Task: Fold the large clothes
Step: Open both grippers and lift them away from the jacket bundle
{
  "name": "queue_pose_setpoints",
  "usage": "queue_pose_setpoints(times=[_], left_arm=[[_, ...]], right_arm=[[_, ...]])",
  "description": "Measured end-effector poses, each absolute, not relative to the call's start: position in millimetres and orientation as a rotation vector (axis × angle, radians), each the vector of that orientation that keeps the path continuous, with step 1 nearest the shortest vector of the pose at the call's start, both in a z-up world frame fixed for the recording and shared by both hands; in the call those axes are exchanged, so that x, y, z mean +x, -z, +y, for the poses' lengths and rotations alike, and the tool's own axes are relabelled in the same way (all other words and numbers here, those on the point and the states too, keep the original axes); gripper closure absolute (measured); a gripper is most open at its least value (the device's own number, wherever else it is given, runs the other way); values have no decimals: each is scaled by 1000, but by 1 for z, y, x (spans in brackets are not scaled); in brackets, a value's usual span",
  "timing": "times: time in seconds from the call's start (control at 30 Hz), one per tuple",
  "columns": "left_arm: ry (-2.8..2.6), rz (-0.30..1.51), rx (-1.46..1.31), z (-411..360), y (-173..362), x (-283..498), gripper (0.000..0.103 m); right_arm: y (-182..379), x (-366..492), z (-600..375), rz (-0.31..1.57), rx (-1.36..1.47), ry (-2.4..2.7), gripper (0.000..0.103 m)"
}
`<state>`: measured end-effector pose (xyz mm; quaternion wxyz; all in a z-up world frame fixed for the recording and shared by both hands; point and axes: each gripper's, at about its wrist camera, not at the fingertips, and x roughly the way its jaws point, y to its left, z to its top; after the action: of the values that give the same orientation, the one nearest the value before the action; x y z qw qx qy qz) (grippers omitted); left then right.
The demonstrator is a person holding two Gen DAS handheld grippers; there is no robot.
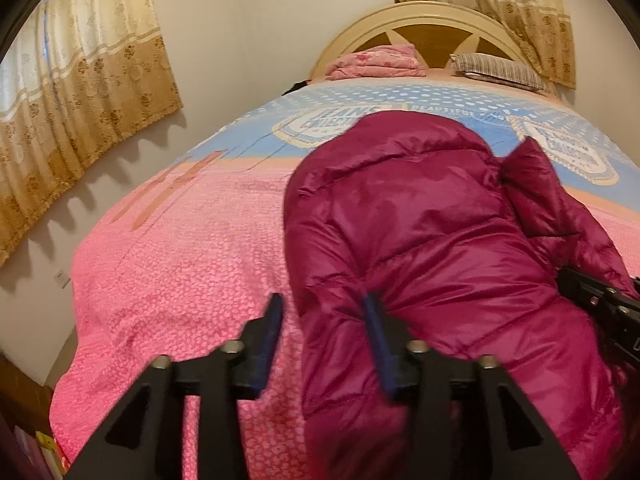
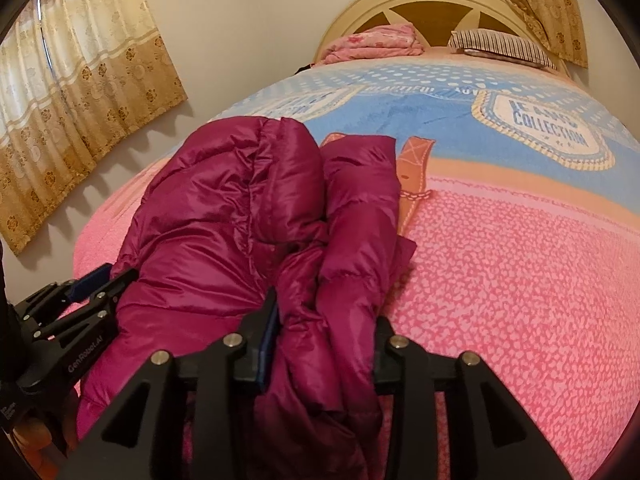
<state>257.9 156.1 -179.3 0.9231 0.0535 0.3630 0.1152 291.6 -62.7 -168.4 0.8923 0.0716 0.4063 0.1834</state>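
Here the shiny magenta quilted puffer jacket (image 1: 420,232) lies bunched lengthwise on the pink patterned bedspread (image 1: 180,260), left gripper (image 1: 324,320) spread astride its near edge, right gripper (image 2: 326,320) pinching the gathered hem, likely to lift both corners together.

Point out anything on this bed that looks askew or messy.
The magenta puffer jacket is the untidy thing: its right edge is bunched into a thick, wrinkled roll between the right gripper's fingers, not flat. The pink folded blanket and striped pillow by the headboard look orderly.
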Motion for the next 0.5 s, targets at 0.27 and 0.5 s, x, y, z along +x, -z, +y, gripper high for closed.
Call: queue_pose_setpoints(times=[0.27,0.5], left_arm=[[-255,747,68,167,184,259,34],[-253,761,68,168,183,260,33]], right_arm=[[173,292,-66,864,159,-355,54],[170,291,-64,880,135,-330,49]])
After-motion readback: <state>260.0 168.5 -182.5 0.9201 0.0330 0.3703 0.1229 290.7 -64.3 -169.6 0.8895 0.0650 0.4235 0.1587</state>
